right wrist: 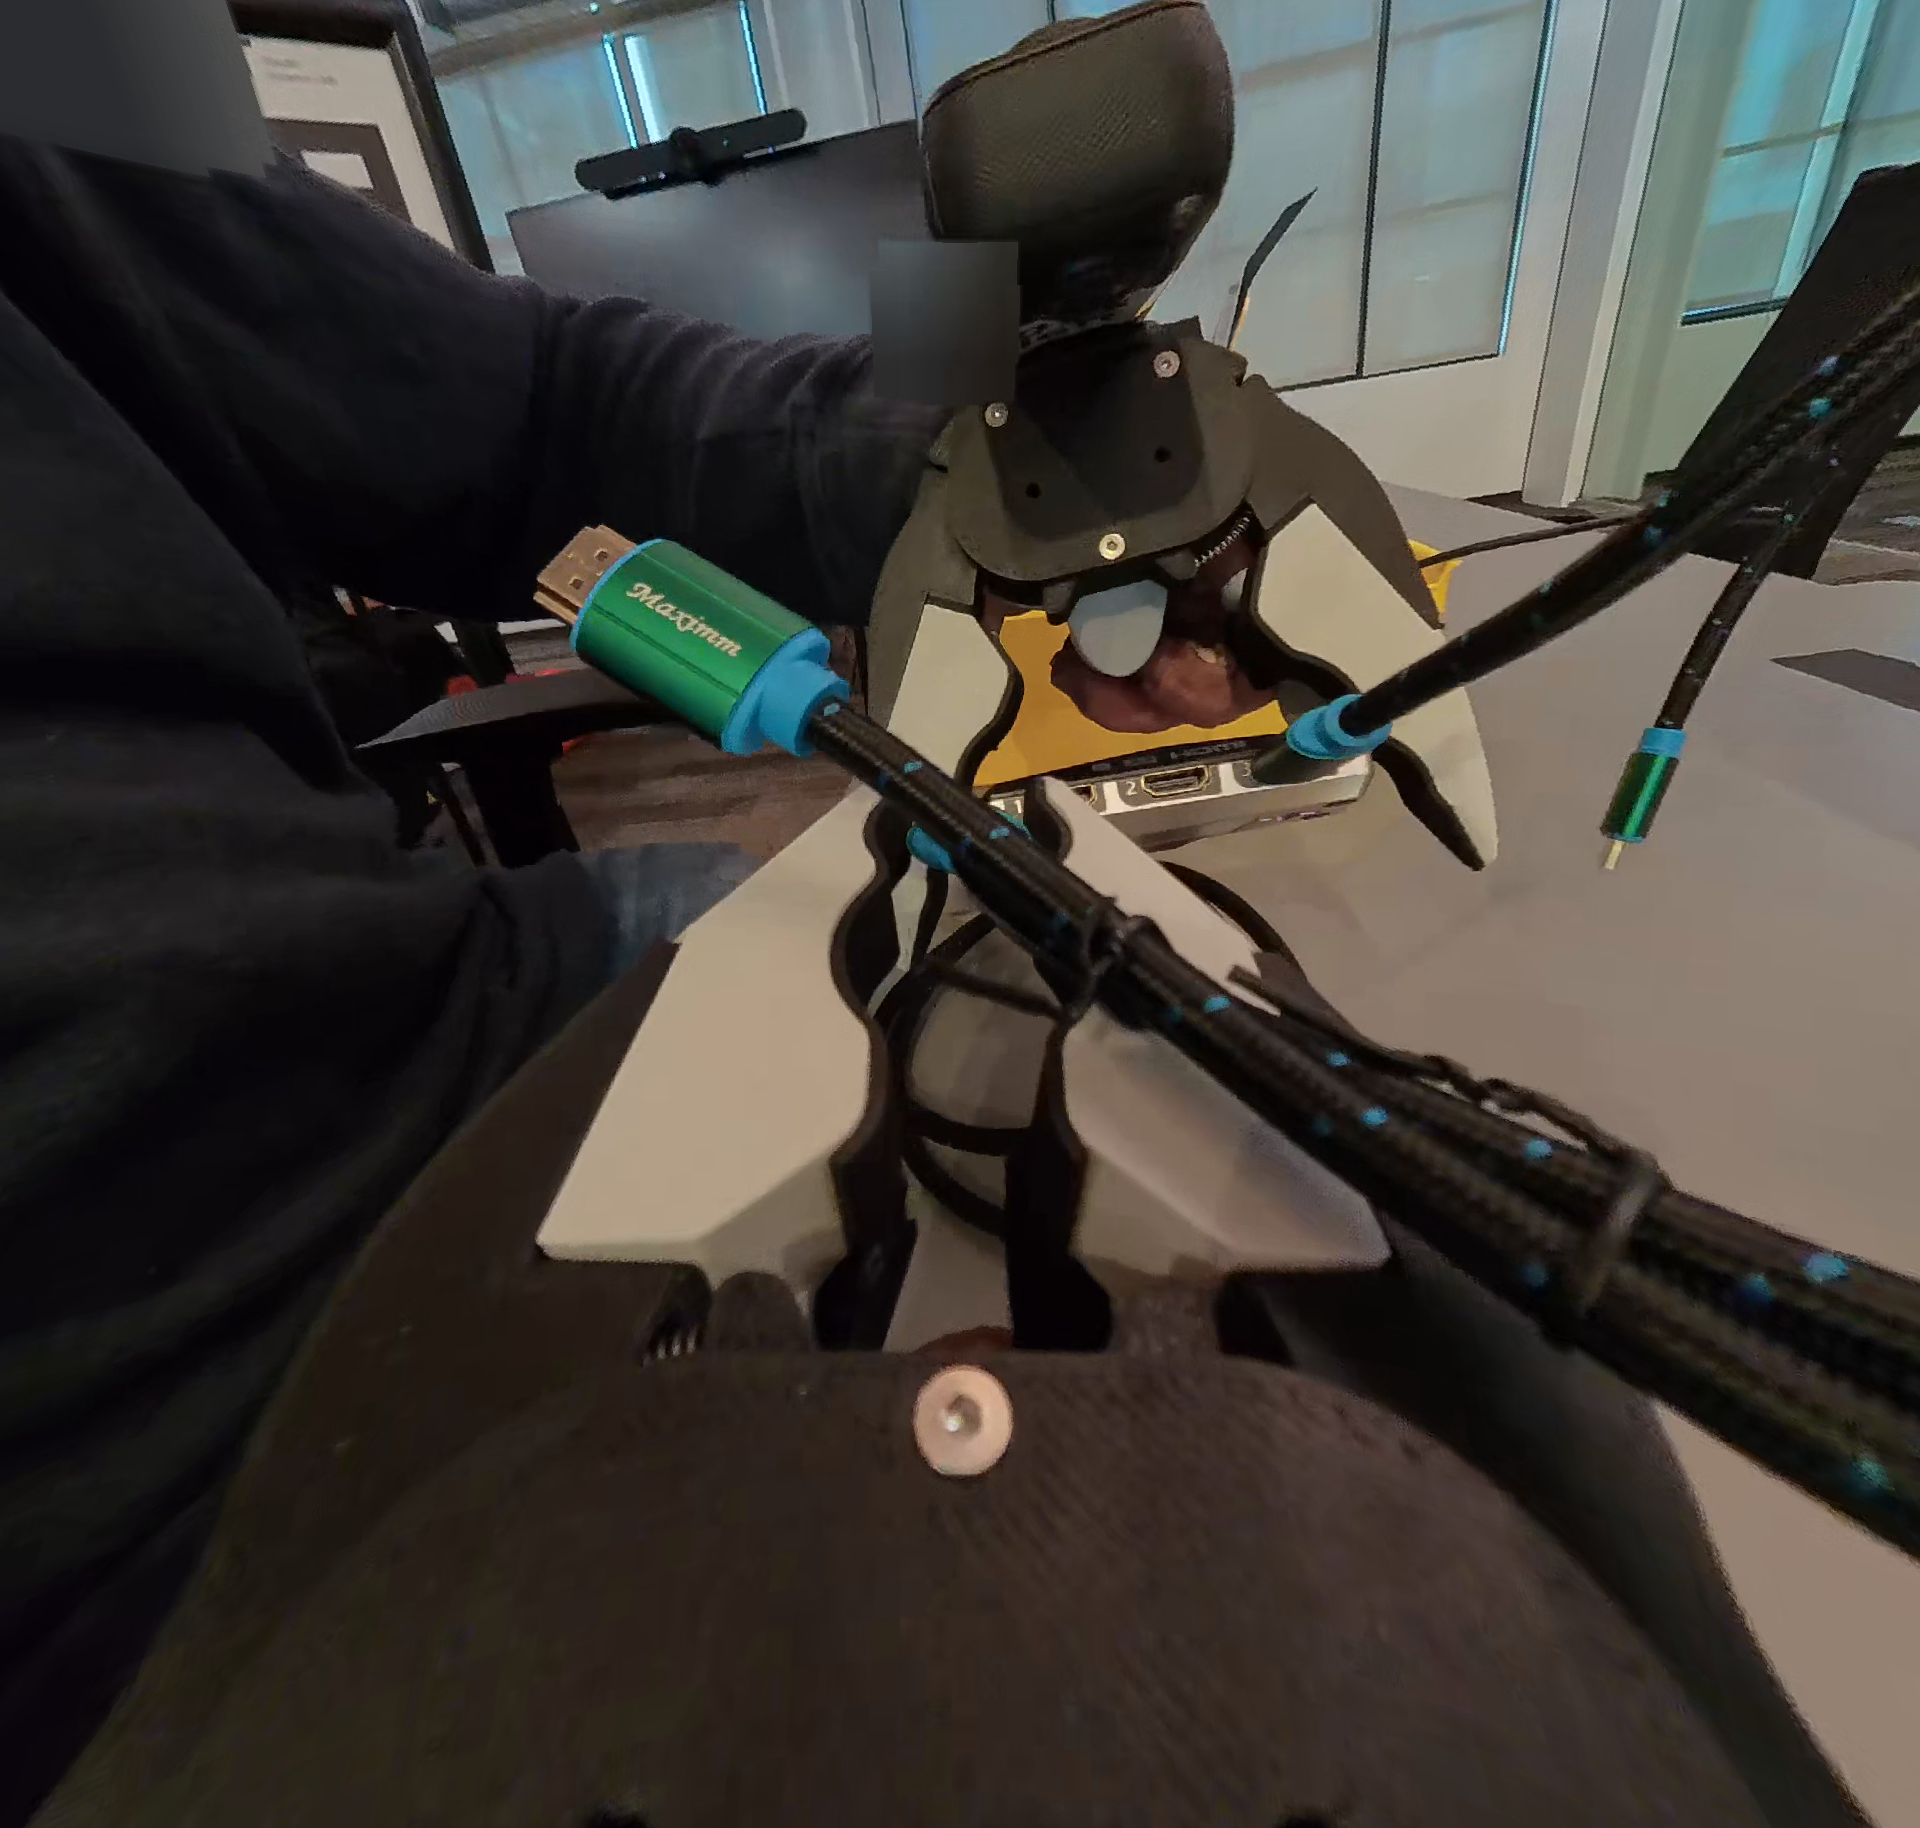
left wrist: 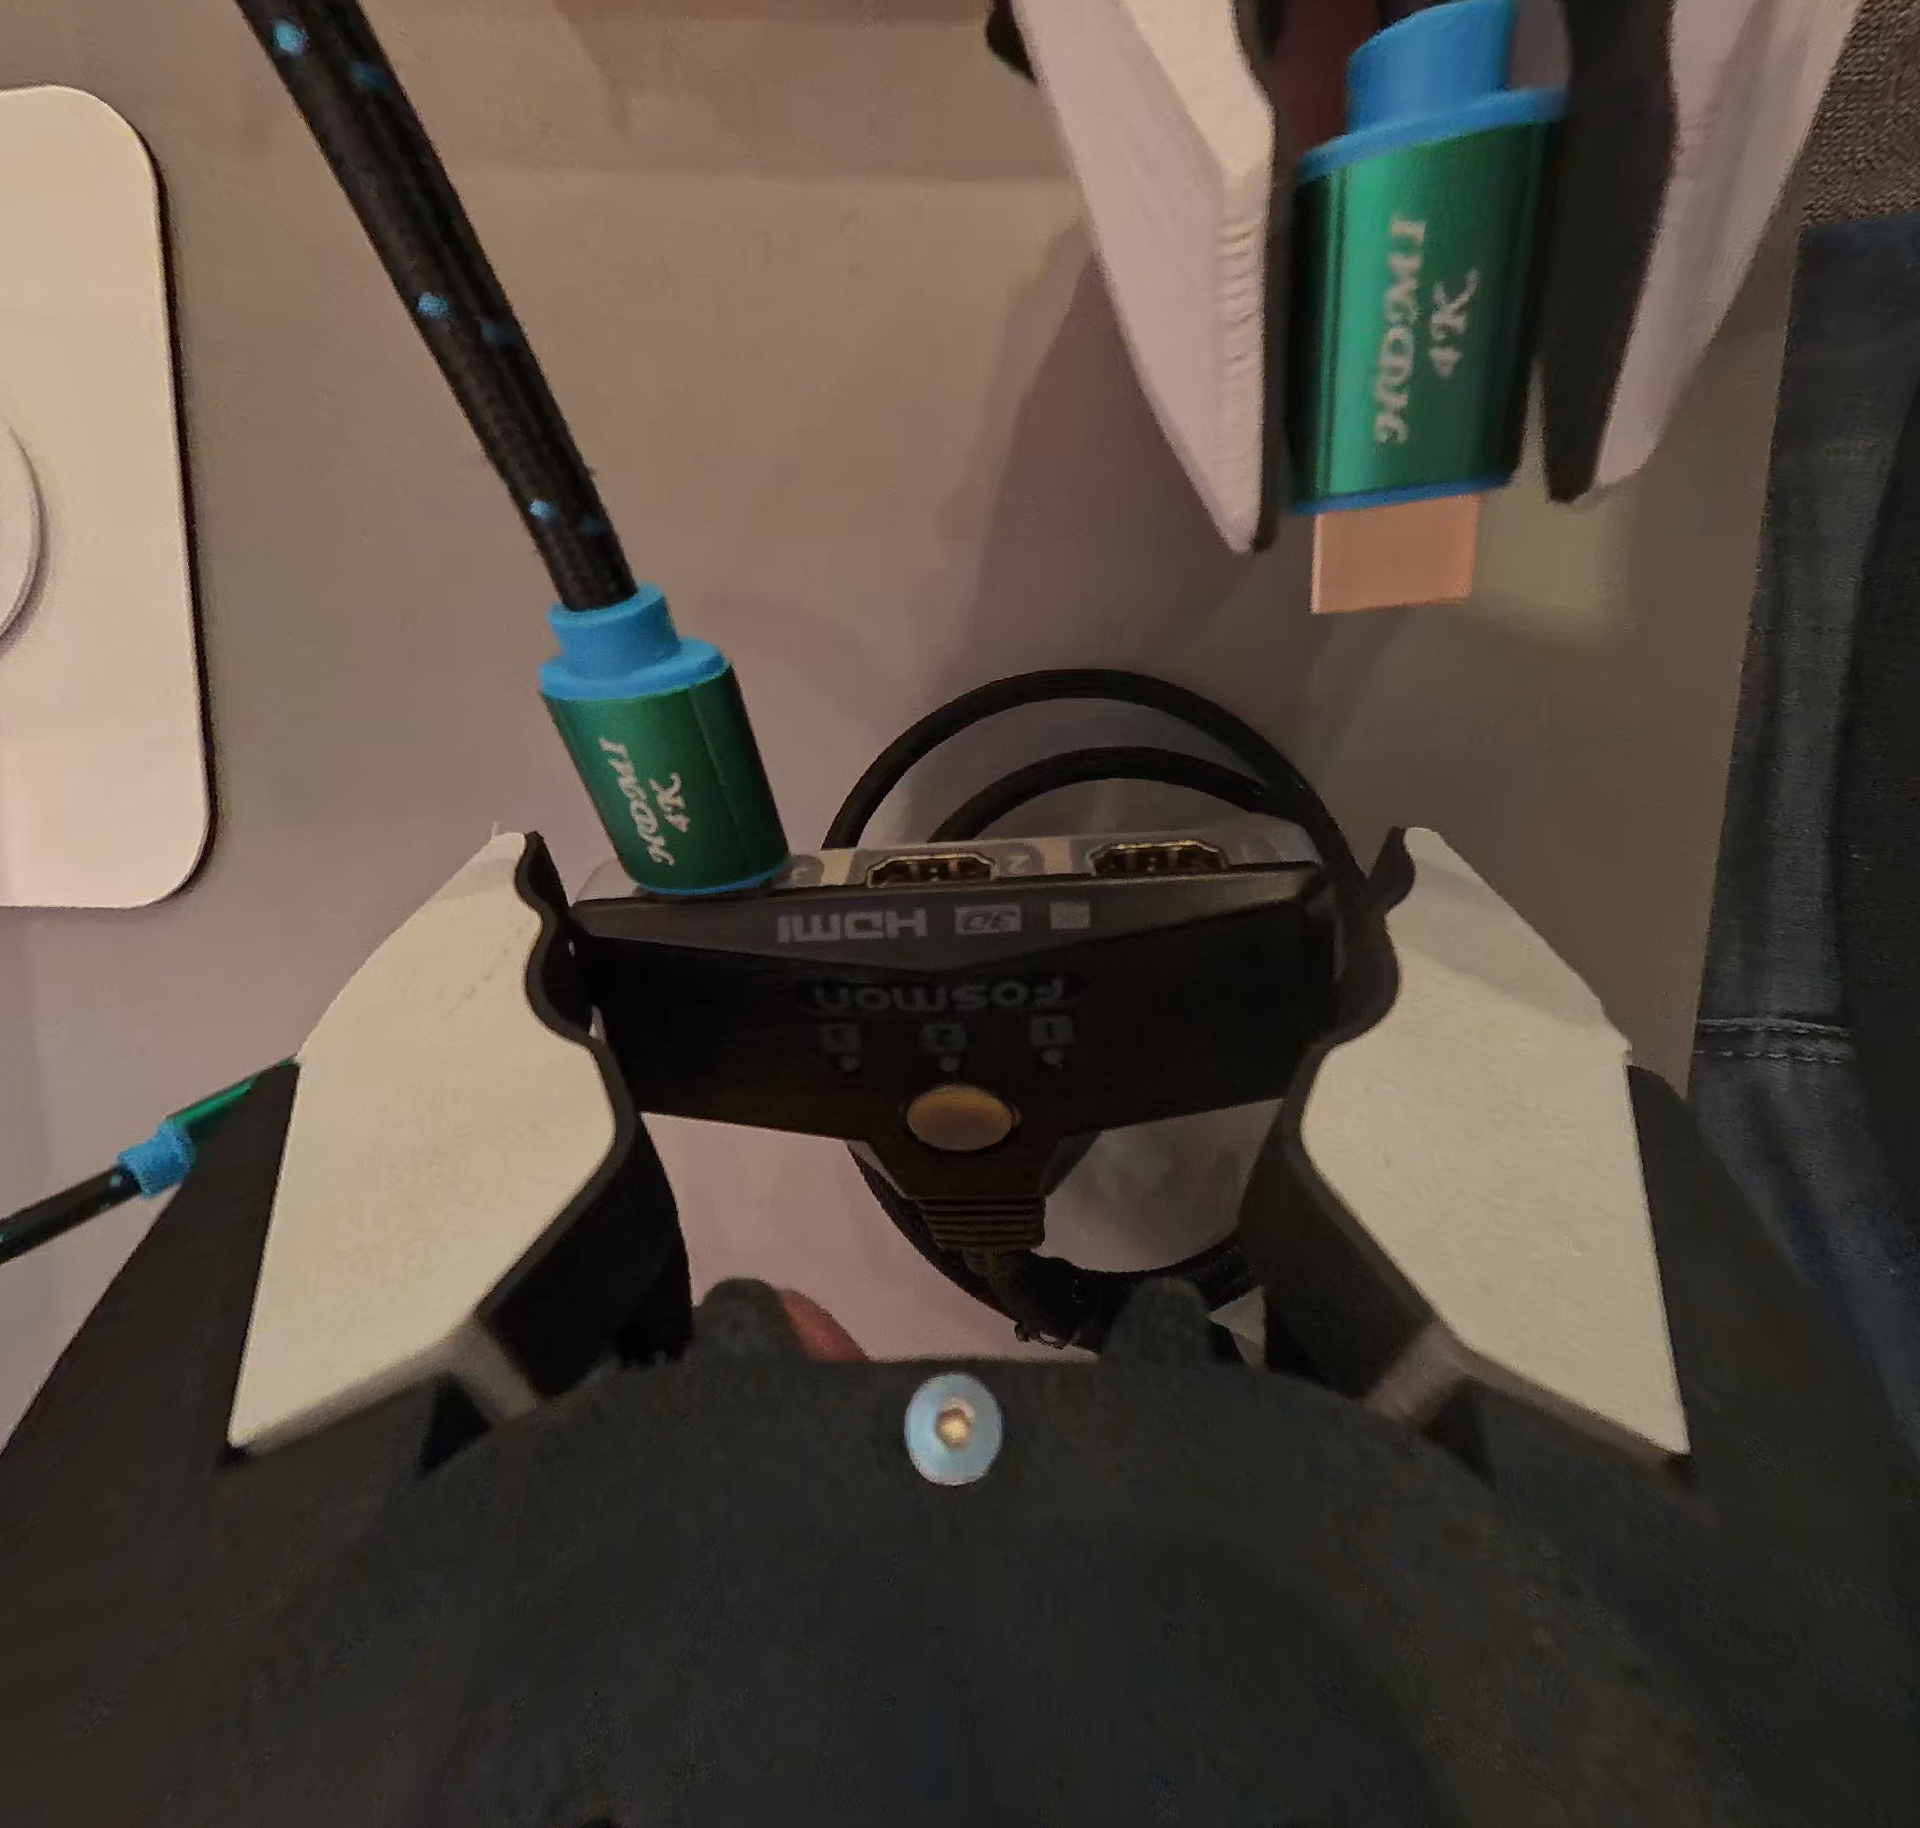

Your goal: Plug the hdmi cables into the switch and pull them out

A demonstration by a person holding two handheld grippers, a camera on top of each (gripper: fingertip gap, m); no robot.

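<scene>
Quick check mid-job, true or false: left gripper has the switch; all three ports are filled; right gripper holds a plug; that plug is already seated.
1. The left gripper holds the switch between its fingers. True.
2. All three ports are filled. False: only one plugged cable; two ports are empty.
3. The right gripper grips a green plug. True.
4. That plug is seated. False: it is clear of the switch, its gold tip bare.
</scene>
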